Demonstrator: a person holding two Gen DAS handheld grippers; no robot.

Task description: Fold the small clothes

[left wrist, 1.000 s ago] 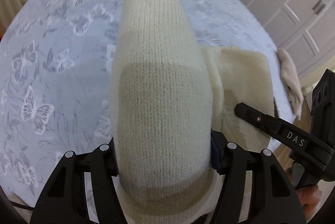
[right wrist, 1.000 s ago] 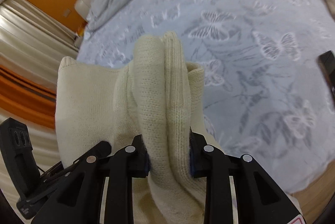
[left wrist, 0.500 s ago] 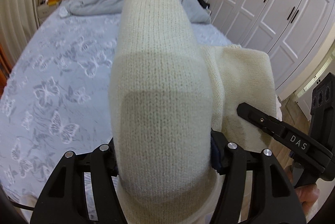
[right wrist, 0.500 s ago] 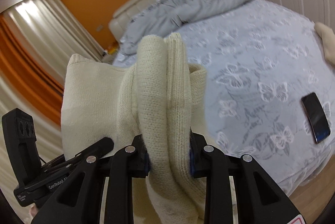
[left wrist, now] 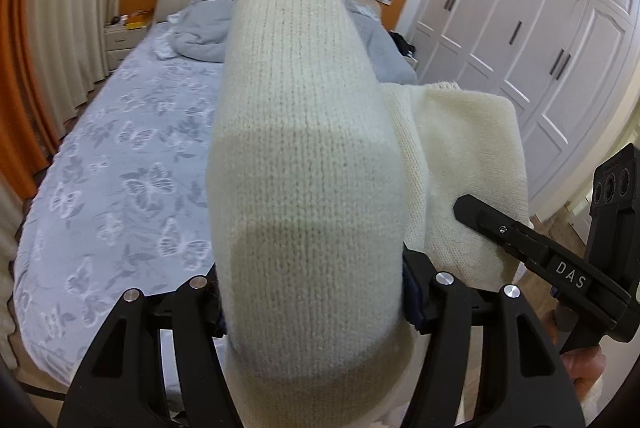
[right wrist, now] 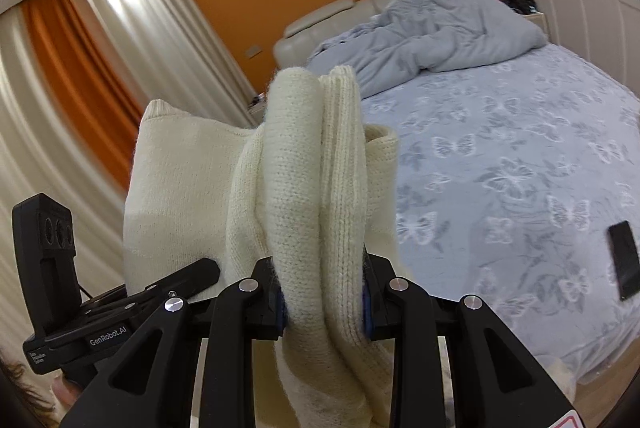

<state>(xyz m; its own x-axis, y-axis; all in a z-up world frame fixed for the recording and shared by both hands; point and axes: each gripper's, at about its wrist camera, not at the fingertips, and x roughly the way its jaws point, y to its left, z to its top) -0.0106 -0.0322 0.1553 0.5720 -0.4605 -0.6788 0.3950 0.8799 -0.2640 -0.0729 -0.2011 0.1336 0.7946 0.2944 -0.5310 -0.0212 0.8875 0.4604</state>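
A cream knitted garment [left wrist: 304, 156] hangs in the air above the bed, held by both grippers. My left gripper [left wrist: 316, 292] is shut on a wide, rounded bundle of the knit, which fills the middle of the left wrist view. My right gripper [right wrist: 322, 292] is shut on a narrower bunch of folded layers of the same cream garment [right wrist: 316, 196]. A stretch of the knit [right wrist: 180, 180] spans between the two grippers. In the left wrist view the right gripper's body [left wrist: 560, 268] shows at the lower right. The left gripper's body [right wrist: 100, 324] appears at the lower left of the right wrist view.
Below lies a bed with a pale blue butterfly-print sheet [left wrist: 120, 188] and a rumpled grey duvet [right wrist: 432, 36] at its head. A black phone [right wrist: 624, 260] lies on the sheet at the right. White wardrobe doors [left wrist: 540, 28] stand to the right; curtains [right wrist: 80, 108] to the left.
Both grippers have risen together with the cream garment and tilted up; the bed has dropped lower and the headboard, orange wall and wardrobes have come into view. Both grips are unchanged.
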